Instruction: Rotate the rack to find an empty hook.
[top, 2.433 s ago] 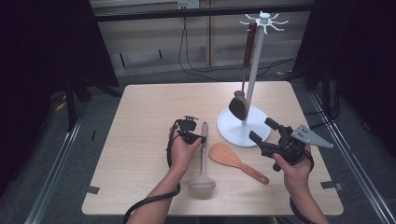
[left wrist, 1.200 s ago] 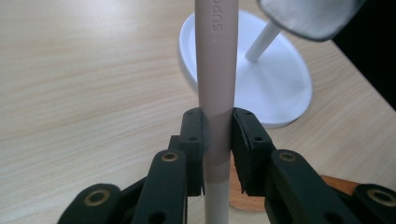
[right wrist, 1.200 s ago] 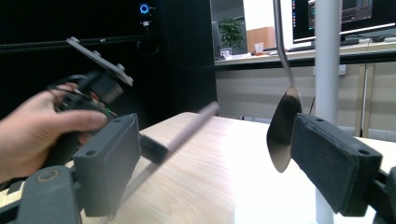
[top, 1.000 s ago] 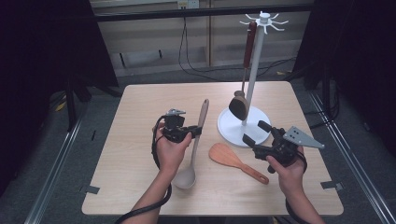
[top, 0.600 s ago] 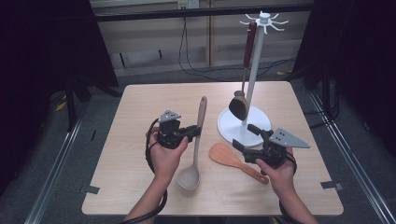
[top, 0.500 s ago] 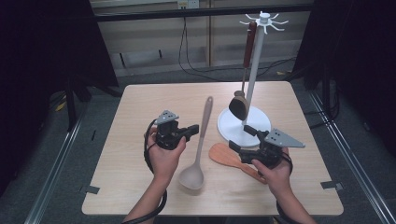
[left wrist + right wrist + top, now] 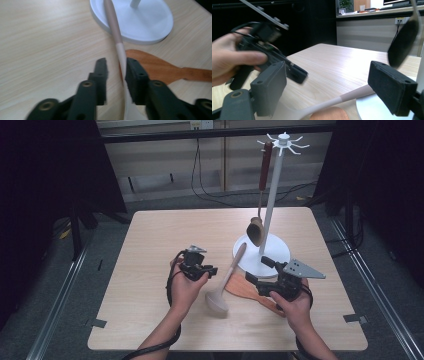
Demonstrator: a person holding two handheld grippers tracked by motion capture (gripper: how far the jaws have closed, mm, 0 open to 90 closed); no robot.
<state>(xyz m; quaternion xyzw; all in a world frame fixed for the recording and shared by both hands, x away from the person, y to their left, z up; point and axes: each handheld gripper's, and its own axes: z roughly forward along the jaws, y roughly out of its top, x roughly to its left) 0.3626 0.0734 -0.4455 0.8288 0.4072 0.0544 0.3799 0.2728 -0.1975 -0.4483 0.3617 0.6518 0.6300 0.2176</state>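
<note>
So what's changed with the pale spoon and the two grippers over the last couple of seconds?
The left gripper lifted the pale spoon off the table; its jaws have just been opening, and the spoon, blurred, now tilts with its handle over the stand's base. The right gripper moved in over the wooden spatula, jaws open. Spatula, stand and hanging ladle stayed put.

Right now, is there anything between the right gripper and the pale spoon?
Nothing visible. The right gripper has its jaws wide open, and the pale spoon handle lies directly below the gap. The wooden spatula lies under the spoon, not in the way.
</note>
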